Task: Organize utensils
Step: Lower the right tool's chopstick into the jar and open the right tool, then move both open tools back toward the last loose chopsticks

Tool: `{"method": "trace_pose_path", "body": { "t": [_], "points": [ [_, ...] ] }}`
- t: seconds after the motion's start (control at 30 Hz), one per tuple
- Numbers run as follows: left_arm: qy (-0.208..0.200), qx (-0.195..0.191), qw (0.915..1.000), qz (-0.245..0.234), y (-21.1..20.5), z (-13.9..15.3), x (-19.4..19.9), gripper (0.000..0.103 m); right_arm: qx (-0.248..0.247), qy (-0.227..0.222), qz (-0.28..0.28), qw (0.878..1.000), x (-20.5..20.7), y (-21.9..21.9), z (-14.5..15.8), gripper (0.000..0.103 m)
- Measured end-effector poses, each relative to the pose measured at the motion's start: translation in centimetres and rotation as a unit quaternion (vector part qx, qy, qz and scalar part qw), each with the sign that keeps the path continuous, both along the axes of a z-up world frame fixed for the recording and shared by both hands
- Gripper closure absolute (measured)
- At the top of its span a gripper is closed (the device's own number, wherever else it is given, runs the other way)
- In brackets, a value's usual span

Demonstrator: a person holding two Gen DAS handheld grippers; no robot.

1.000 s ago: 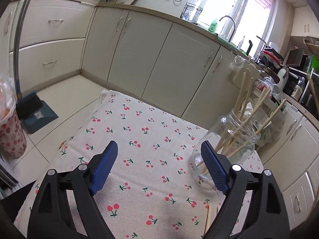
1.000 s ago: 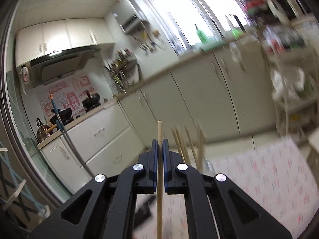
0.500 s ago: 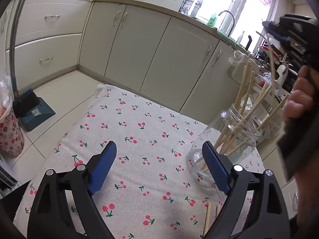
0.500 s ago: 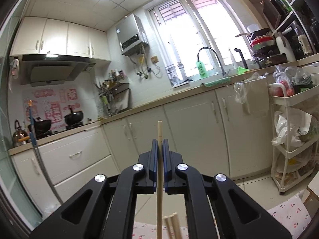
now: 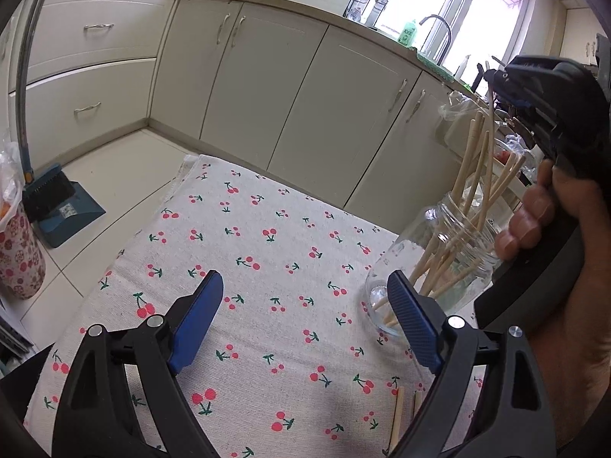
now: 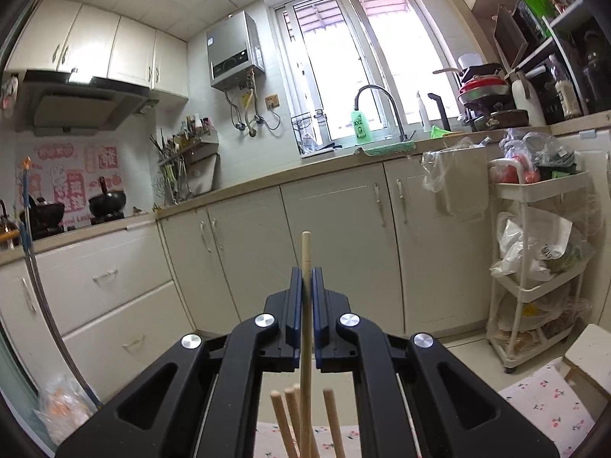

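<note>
Bright daylight floods through the window (image 6: 362, 72) beyond the jaws, blown out white; both views stay sharp, bending strongly toward dark vignetted corners.

A home kitchen: cream cabinets (image 6: 336, 236), sink faucet (image 6: 376, 105), range hood (image 6: 76, 107), wok (image 6: 109, 202).

Only clear text: "AXE" on green bottle (image 6: 359, 125) by the tap, mid frame in rt wrist view; same bottle (image 5: 409, 32) upper right in left wrist view, "AXE" again. Pink wall stickers (image 6: 70, 175) at left edge, rt view, carry large characters, too blurred to read. Label on blue dustpan (image 5: 68, 212), left view, illegible.
</note>
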State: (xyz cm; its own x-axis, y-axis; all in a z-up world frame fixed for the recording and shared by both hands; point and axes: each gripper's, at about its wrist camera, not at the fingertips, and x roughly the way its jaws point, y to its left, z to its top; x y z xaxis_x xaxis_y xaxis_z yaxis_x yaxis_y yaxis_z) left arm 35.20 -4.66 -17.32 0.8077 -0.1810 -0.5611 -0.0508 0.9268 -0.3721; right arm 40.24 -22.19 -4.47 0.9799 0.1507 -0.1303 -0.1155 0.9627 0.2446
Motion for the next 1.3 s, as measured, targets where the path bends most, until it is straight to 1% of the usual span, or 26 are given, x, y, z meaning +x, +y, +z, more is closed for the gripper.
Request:
{"method": "trace_pose_path", "body": {
  "t": [0.13, 0.47, 0.7, 0.77, 0.8, 0.83, 0.93, 1.17, 1.23, 1.27, 1.3],
  "points": [
    [0.0, 0.001, 1.0, 0.0, 0.0, 0.0, 0.0, 0.019, -0.019, 0.003, 0.0, 1.0, -0.6, 0.4, -0.5, 0.097],
    [0.0, 0.001, 1.0, -0.001, 0.1, 0.0, 0.0, 0.019, -0.031, 0.017, 0.02, 0.999, -3.0, 0.1, -1.6, 0.097],
    [0.0, -0.001, 1.0, 0.001, 0.2, 0.0, -0.1, 0.019, -0.072, 0.034, 0.035, 0.996, -5.9, 0.5, -1.8, 0.096],
    [-0.001, -0.003, 1.0, 0.002, 0.2, 0.0, -0.1, 0.018, -0.078, 0.03, 0.039, 0.996, -7.4, 0.5, -1.4, 0.089],
    [0.0, -0.003, 1.0, 0.003, 0.3, 0.0, -0.1, 0.018, -0.082, 0.028, 0.041, 0.995, -8.0, 0.5, -1.3, 0.076],
    [0.0, -0.003, 1.0, 0.004, 0.3, 0.0, -0.1, 0.018, -0.086, 0.026, 0.043, 0.995, -8.6, 0.6, -1.1, 0.067],
    [-0.001, -0.003, 1.0, 0.005, 0.3, 0.0, -0.1, 0.018, -0.095, 0.024, 0.047, 0.994, -9.3, 0.4, -0.5, 0.065],
    [-0.001, -0.006, 0.9999, 0.008, 0.3, 0.0, -0.1, 0.017, -0.079, 0.02, 0.033, 0.996, -10.9, -1.3, 1.2, 0.059],
    [-0.001, -0.008, 0.9999, 0.008, 0.4, 0.0, -0.1, 0.017, -0.07, 0.038, 0.024, 0.997, -11.9, -2.1, 0.9, 0.057],
    [-0.001, -0.008, 0.9999, 0.008, 0.4, 0.0, -0.1, 0.017, -0.064, 0.056, 0.023, 0.996, -12.4, -2.4, 0.4, 0.057],
    [-0.001, -0.009, 0.9999, 0.008, 0.4, 0.0, -0.1, 0.017, -0.061, 0.087, 0.025, 0.994, -12.9, -2.6, -0.6, 0.057]
  ]
}}
